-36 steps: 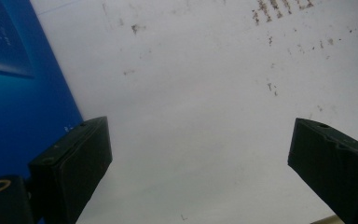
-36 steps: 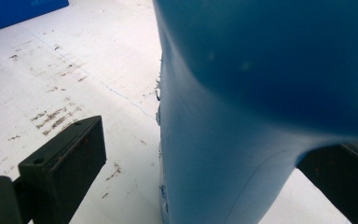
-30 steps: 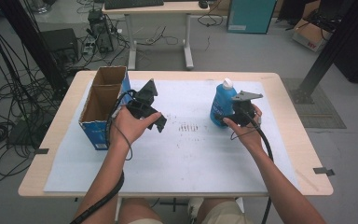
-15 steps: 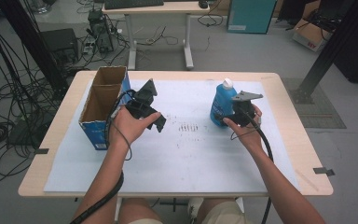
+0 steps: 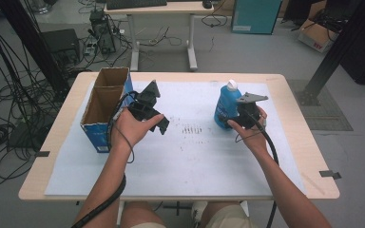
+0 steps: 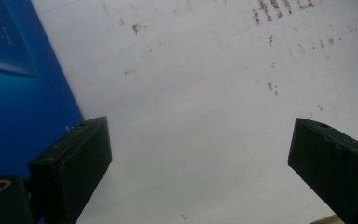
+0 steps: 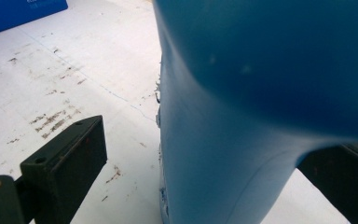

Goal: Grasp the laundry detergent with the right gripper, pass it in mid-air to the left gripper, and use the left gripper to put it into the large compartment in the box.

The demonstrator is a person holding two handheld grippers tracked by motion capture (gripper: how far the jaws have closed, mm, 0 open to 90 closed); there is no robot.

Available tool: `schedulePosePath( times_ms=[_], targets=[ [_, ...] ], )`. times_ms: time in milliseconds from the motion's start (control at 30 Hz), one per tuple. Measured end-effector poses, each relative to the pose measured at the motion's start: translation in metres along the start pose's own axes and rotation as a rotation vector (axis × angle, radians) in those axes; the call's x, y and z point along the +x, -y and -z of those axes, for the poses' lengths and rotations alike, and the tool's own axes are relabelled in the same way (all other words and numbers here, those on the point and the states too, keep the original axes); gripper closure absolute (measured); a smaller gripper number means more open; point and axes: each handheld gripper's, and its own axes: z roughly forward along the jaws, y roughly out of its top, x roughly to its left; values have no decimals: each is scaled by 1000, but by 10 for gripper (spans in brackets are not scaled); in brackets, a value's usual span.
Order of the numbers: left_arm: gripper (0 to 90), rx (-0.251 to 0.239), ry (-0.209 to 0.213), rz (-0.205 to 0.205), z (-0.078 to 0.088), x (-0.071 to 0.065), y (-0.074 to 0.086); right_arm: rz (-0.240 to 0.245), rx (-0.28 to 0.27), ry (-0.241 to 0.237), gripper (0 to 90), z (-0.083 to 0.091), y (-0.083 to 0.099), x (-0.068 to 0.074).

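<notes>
high view | right claw point(image 5: 229, 118) spread around bottle point(image 5: 226, 102) (unmoved) | left claw point(image 5: 158, 124) released

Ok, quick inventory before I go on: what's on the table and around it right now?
Bottle: one, blue with white cap, upright on the mat, between the right gripper's jaws.
Cardboard box: one, blue outside, two open compartments, table's left side.
Mat: one, white, scuffed at centre, covers the table.
Table: one, light wood.
Desk: one, behind the table.
Left gripper: black, open over the mat beside the box.
Right gripper: black, open around the bottle.
</notes>
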Motion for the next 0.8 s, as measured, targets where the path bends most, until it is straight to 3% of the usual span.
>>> schedulePosePath(
  times_ms=[467,800],
  targets=[
    [64,-3,1,3,-1,0,1,-5,-5,4,66,-1,1,-1],
    [64,-2,-1,3,0,1,2,6,-19,0,177,-2,1,0]
  ],
)
